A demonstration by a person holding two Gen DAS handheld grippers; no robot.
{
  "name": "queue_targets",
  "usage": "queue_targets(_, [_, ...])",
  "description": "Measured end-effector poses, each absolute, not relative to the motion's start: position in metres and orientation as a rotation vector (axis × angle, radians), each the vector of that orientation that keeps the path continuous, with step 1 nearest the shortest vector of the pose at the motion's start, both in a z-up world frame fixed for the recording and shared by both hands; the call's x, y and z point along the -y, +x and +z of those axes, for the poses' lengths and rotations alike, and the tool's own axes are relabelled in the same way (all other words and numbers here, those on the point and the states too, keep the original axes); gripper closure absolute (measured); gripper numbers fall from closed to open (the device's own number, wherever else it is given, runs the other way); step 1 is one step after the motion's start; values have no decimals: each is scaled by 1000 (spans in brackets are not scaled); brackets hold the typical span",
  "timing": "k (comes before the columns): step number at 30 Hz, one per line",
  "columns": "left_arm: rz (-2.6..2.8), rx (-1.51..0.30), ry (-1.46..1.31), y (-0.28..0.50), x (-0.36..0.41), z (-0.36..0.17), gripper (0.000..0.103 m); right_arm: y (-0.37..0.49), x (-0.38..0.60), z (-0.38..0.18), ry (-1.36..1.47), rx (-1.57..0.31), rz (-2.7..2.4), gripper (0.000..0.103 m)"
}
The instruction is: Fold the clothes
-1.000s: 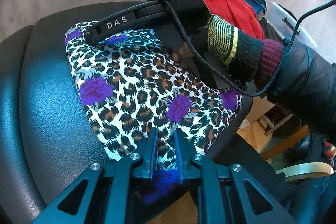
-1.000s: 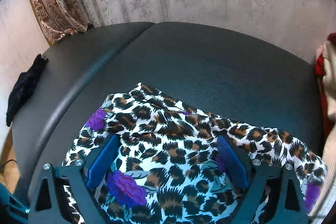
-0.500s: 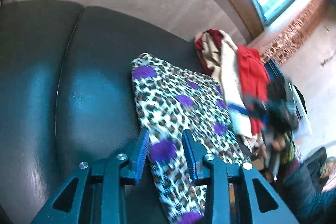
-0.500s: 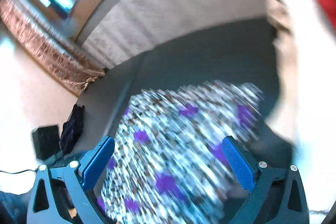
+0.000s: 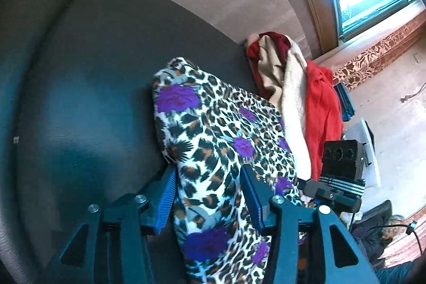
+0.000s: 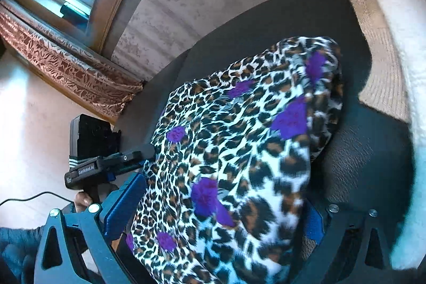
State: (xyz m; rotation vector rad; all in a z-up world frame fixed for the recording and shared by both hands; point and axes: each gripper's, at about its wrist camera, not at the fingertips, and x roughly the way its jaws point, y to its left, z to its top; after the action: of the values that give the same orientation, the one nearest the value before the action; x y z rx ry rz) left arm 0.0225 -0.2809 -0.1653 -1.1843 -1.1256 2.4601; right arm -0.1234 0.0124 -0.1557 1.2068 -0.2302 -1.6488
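Left wrist view: the leopard-print garment (image 5: 213, 140) lies doubled into a narrow stack on the dark sofa seat (image 5: 80, 97), between both parted tongs, left (image 5: 207, 196) and right (image 6: 213, 220), neither pinching it. Beside it, a heaped clothes pile (image 5: 300, 87) looks unfolded.

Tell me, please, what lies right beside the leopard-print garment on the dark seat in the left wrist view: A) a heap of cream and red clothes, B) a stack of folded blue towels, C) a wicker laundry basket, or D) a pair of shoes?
A: in the left wrist view, a heap of cream and red clothes lies on the dark seat, right against the far side of the leopard-print garment.
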Motion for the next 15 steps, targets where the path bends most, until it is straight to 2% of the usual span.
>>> queue_targets(3, [2482,1105,-1211,21,275,-163,58,-118,-5,-155,1173,183,-1669,0])
queue_targets(4, [2485,1079,-1240,19,272,-164,73,-113,-5,-154,1153,140,-1685,1])
queue_targets(5, [2488,1053,-1269,18,269,-165,79,-107,-5,-152,1132,97,-1699,4])
queue_targets(8, [2476,1102,-1250,31,271,-167,84,-106,-9,-156,1189,146,-1707,39])
queue_targets(9, [2481,1130,-1229,38,273,-166,85,-106,-10,-157,1209,165,-1709,72])
queue_targets(10, [2494,1146,-1206,47,275,-163,86,-105,-11,-158,1229,183,-1710,76])
queue_targets(15, [2647,1158,-1102,108,293,-136,86,-83,20,-159,1256,194,-1611,76])
